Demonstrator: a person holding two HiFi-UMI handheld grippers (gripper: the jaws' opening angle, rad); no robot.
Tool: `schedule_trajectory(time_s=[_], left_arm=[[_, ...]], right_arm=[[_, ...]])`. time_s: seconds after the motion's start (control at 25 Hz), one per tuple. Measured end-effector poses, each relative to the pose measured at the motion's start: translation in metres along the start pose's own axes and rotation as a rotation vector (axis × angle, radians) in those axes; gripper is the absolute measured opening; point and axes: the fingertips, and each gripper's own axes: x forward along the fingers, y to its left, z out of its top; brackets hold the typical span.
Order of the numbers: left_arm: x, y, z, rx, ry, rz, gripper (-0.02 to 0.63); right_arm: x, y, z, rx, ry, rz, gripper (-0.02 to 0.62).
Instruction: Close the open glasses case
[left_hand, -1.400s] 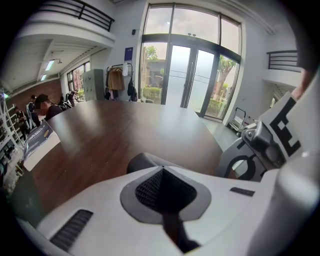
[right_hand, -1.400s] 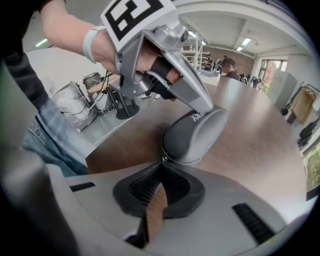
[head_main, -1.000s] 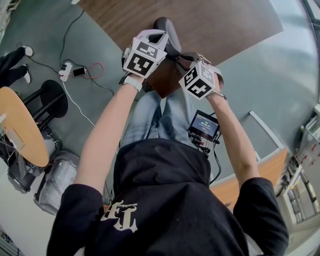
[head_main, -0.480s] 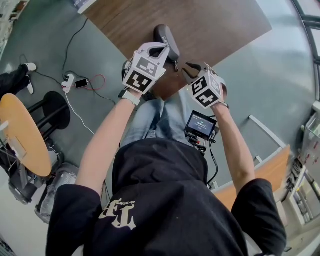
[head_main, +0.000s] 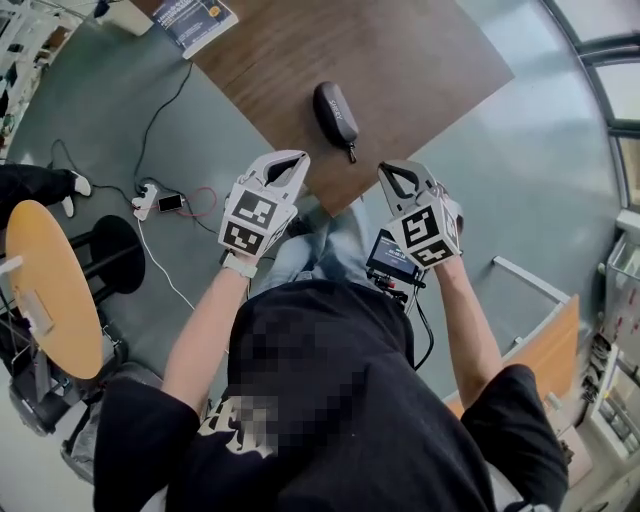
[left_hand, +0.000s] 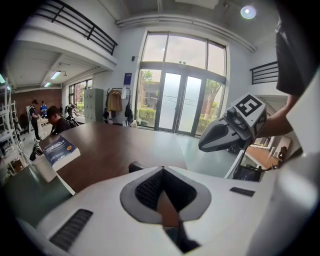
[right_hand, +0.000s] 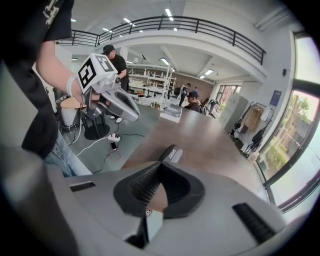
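The black glasses case (head_main: 335, 112) lies shut on the brown table (head_main: 420, 60), near its front corner. Both grippers hang in the air short of the table edge, apart from the case. My left gripper (head_main: 294, 159) is shut with nothing in it, its tips pointing at the case. My right gripper (head_main: 389, 171) is shut and empty too, just right of the case's near end. In the left gripper view the case (left_hand: 136, 166) peeks over the closed jaws, and the right gripper (left_hand: 231, 131) shows at the right. The case (right_hand: 171, 153) sits just beyond the jaws in the right gripper view.
A book (head_main: 196, 20) lies at the table's far left corner. On the floor are a power strip with cables (head_main: 150, 198), a black stool (head_main: 108, 240) and a round wooden table (head_main: 45, 270). A small screen (head_main: 393, 257) hangs at the person's waist.
Both grippers have drawn back from the case toward the person and moved apart. The case stays on the table, closed.
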Motion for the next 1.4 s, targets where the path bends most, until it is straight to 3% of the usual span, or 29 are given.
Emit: schedule_trajectory(time_s=[0.32,0.64,0.96,1.4], left_arm=[[-0.072,-0.029,0.007,-0.007,-0.087,-0.012,0.005],[-0.109,-0.066,0.012,-0.009,-0.142,-0.037,0.005],[-0.118,-0.098,0.033,-0.071,-0.226,-0.057,0.005],[-0.091,-0.144,0.089,-0.102,-0.304,0.029,0.005]], right_arm=[[-0.067,0.037,0.029,-0.036,-0.049,-0.1,-0.011],[-0.108,0.057,0.045,-0.056,-0.133,-0.124,-0.011],[-0.143,0.042,0.05,-0.092,-0.177,-0.108,-0.011],[-0.204,-0.01,0.011,-0.023,-0.301,-0.047,-0.011]])
